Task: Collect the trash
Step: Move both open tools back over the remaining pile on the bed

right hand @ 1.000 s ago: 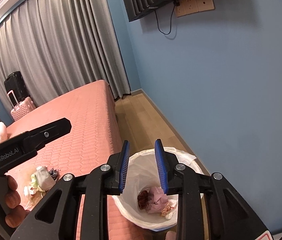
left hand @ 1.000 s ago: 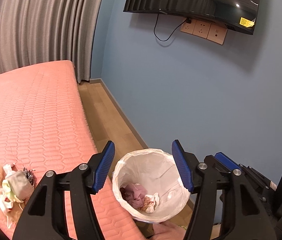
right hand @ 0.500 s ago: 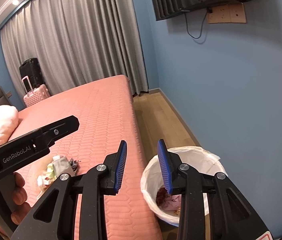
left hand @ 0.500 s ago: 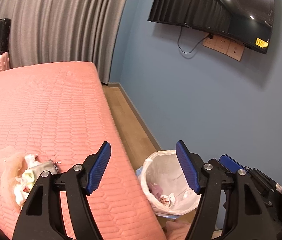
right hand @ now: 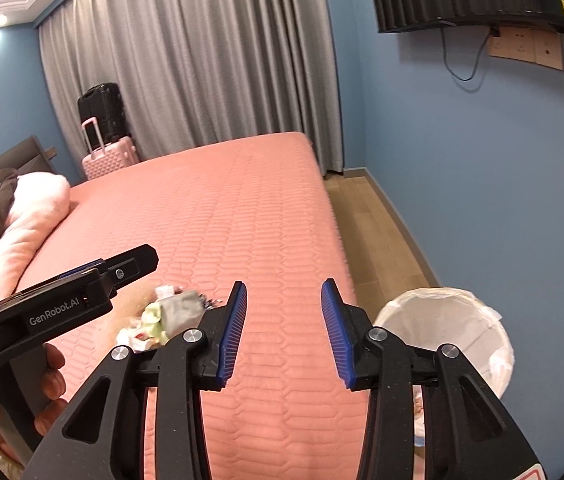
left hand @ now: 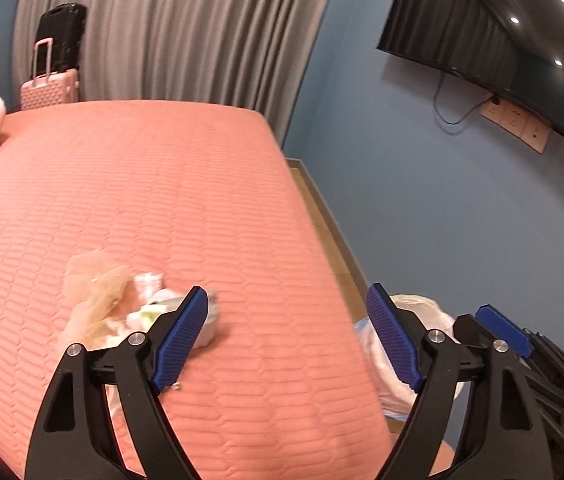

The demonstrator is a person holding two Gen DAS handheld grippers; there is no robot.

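Observation:
A pile of trash [left hand: 122, 304], crumpled wrappers, tissue and a clear plastic bag, lies on the pink bed [left hand: 154, 184]; it also shows in the right wrist view [right hand: 166, 314]. My left gripper [left hand: 288, 322] is open and empty above the bed, with the pile just beyond its left finger. My right gripper [right hand: 284, 316] is open and empty over the bed's near edge. A bin with a white liner [right hand: 454, 328] stands on the floor to the right of the bed; it also shows in the left wrist view [left hand: 422, 320].
A blue wall [right hand: 482, 168] with a mounted TV [left hand: 494, 48] runs along the right. A narrow wooden floor strip [right hand: 374, 220] separates bed and wall. A pink suitcase [right hand: 110, 156] and a black one stand by grey curtains. A pink pillow [right hand: 34, 216] lies at the bed's left.
Both grippers have swung left from over the bin toward the bed. The right gripper's jaws have opened wider. The trash pile now sits closer to the left gripper.

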